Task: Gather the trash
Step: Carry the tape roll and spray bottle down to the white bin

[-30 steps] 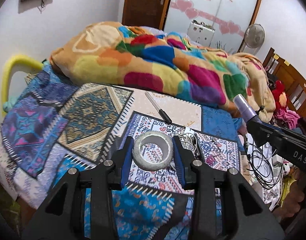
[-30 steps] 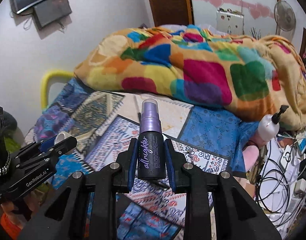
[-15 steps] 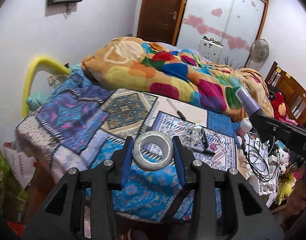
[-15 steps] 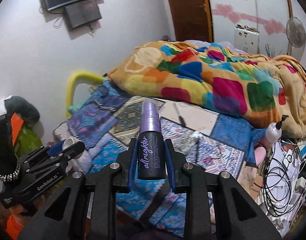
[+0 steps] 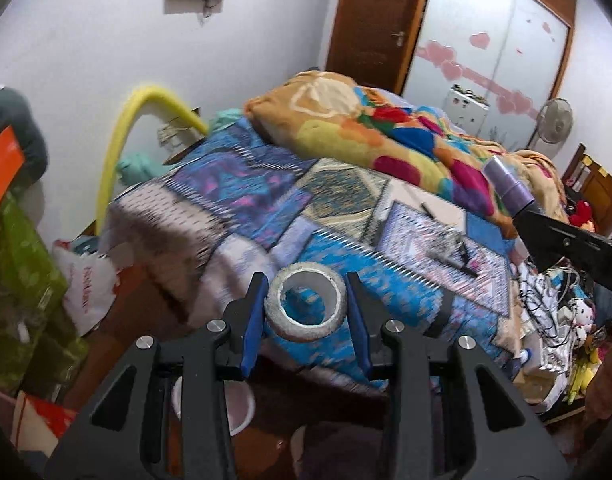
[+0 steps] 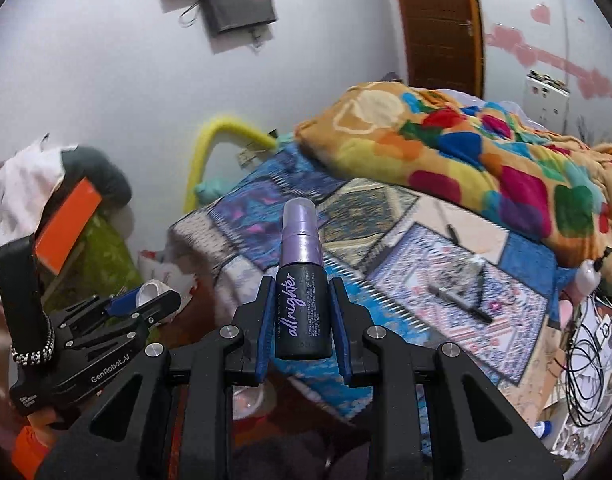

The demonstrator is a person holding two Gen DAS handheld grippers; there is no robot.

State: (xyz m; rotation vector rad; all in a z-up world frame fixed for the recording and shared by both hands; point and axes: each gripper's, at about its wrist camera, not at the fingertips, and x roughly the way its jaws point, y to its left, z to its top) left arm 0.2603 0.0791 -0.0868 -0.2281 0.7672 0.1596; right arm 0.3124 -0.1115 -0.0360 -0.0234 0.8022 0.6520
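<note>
Both claws are loaded and held out past the foot of the bed (image 5: 242, 216). The left claw (image 5: 306, 308) is closed on a worn tape roll (image 5: 306, 307), its hole facing the camera. The right claw (image 6: 302, 312) pinches an upright setting spray bottle (image 6: 302, 292), cap up. Below and between them, on the floor by the bed, sits a white round container (image 5: 238, 408), perhaps the bin. It lies nearer the left claw, so I'd guess the tape drops first, straight down.
</note>
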